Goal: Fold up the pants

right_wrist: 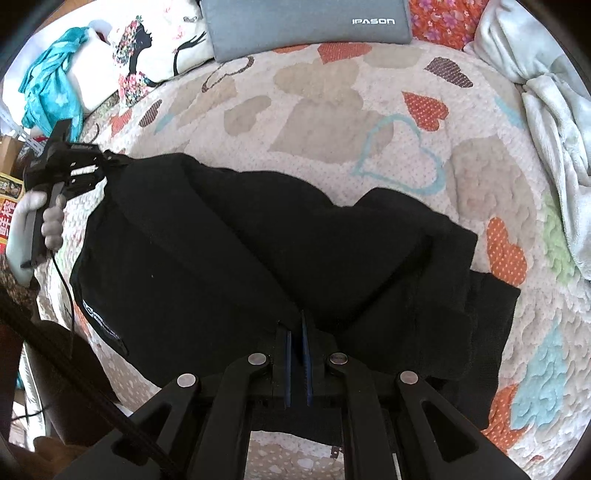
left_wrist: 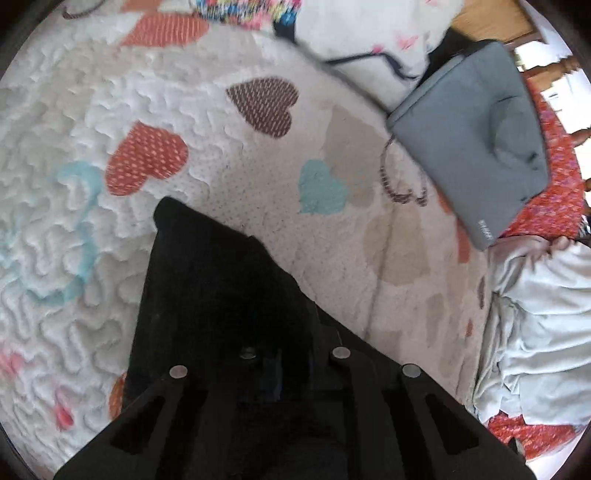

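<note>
The black pants (right_wrist: 258, 251) lie folded and bunched across a quilt with heart patterns (right_wrist: 332, 122). My right gripper (right_wrist: 297, 332) is shut on the near edge of the pants, blue pads nearly touching around the cloth. My left gripper (right_wrist: 107, 162) appears at the far left of the right wrist view, held by a gloved hand, shut on a corner of the pants. In the left wrist view a flap of the black pants (left_wrist: 221, 288) drapes over and hides the left gripper's fingers.
A grey IPASON laptop sleeve (right_wrist: 310, 26) lies at the quilt's far edge, also in the left wrist view (left_wrist: 476, 144). A pale crumpled blanket (right_wrist: 554, 122) is at the right. A patterned pillow (right_wrist: 147, 59) and teal cloth (right_wrist: 51, 88) sit at the back left.
</note>
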Action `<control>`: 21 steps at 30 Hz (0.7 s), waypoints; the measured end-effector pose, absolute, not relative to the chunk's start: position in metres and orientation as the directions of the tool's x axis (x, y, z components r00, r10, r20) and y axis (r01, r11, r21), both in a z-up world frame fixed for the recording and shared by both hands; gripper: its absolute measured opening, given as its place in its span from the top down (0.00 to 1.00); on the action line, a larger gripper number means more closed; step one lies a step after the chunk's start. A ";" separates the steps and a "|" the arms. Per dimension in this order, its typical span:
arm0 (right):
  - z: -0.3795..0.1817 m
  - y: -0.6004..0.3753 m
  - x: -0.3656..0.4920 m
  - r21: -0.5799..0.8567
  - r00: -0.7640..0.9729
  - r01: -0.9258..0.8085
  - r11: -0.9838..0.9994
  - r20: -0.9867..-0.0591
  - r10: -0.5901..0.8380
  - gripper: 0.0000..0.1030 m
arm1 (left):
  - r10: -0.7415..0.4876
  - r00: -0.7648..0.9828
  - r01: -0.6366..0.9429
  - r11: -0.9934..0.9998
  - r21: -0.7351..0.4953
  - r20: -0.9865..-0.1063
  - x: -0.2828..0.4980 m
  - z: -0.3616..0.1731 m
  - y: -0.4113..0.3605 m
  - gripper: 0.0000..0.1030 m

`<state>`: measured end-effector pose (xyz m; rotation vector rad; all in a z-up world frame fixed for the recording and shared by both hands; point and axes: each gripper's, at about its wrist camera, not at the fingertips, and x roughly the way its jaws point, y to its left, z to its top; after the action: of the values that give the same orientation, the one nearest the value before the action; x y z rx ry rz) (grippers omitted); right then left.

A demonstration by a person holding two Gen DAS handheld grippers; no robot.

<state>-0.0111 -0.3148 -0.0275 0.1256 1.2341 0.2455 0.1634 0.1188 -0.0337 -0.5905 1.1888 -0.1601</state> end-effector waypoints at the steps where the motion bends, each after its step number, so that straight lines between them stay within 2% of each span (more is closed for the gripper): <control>1: -0.025 -0.316 -0.012 0.227 0.316 -0.116 0.967 -0.914 0.253 0.95 | -0.423 0.402 -0.172 0.836 -0.521 -0.812 0.155 -0.023 0.120 0.91; 9: -0.004 -0.321 -0.039 0.230 0.342 -0.127 0.965 -0.903 0.260 0.95 | -0.482 0.490 -0.156 0.772 -0.617 -0.727 0.066 0.016 0.150 0.92; 14: 0.000 -0.317 -0.068 0.215 0.310 -0.146 0.966 -0.917 0.252 0.95 | -0.486 0.479 -0.202 0.749 -0.631 -0.731 0.013 -0.003 0.162 0.91; 21: -0.022 -0.303 -0.102 0.175 0.192 -0.169 0.970 -0.959 0.206 0.94 | -0.470 0.420 -0.311 0.729 -0.610 -0.776 -0.030 -0.052 0.169 0.90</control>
<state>-0.1021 -0.3034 -0.0216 0.0322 1.3519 0.2633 -0.0295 0.1688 -0.0515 -0.7934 1.1674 -0.1141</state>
